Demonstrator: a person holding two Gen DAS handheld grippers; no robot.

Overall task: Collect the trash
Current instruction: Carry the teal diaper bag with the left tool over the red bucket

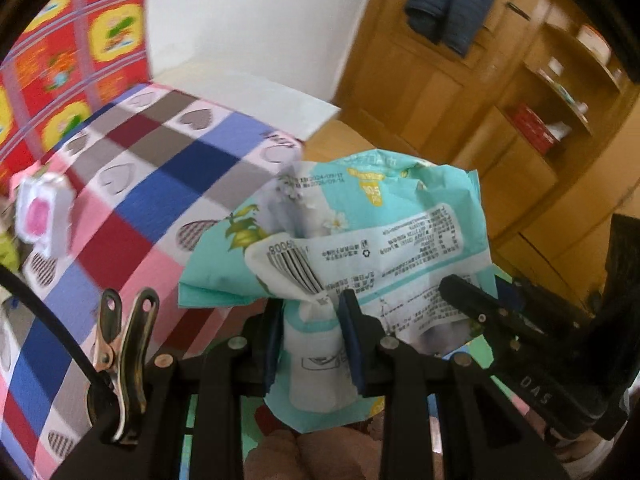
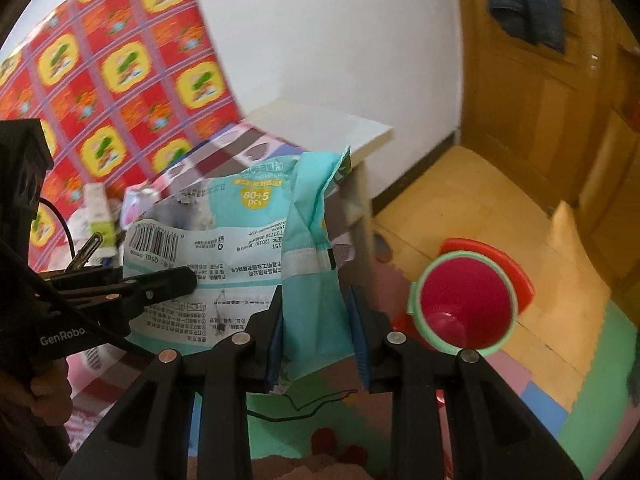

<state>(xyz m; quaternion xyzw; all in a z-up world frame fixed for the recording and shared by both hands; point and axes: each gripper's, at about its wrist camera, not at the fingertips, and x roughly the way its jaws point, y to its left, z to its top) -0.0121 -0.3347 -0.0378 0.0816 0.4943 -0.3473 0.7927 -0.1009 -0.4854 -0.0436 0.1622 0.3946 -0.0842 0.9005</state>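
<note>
The wrapper [image 1: 360,232] – a crumpled teal and white wet-wipe pack with a barcode and small print – hangs in the air, held between both grippers above the edge of the bed and the foam floor mat [image 2: 600,392]. The left gripper [image 1: 312,340] has its blue-padded fingers clamped on a bunched lower fold of the wrapper. The right gripper [image 2: 318,340] has its fingers pressed on the wrapper's other, teal end, which hangs folded between them. In each wrist view the other gripper shows at the side, its black fingertip lying across the printed white panel.

To the left and behind the wrapper lies the bed, covered by a checked sheet [image 1: 132,184] with blue, pink, grey and dark red squares and heart shapes. On its far left side sits a small white and pink packet [image 1: 40,216], and some more small clutter beside it is too blurred to name. A red and yellow patterned cloth [image 2: 112,68] hangs on the wall behind.

To the right, on the yellow wooden floor, stands a bin [image 2: 466,304] with a green rim and a pink inside, a red lid tipped behind it – it is well apart from the wrapper, with open floor between. A white ledge [image 2: 340,128] juts out beyond the bed's end, and a wooden cabinet [image 1: 500,100] with open shelves and a dark blue jacket [image 1: 452,0] stands further right.
</note>
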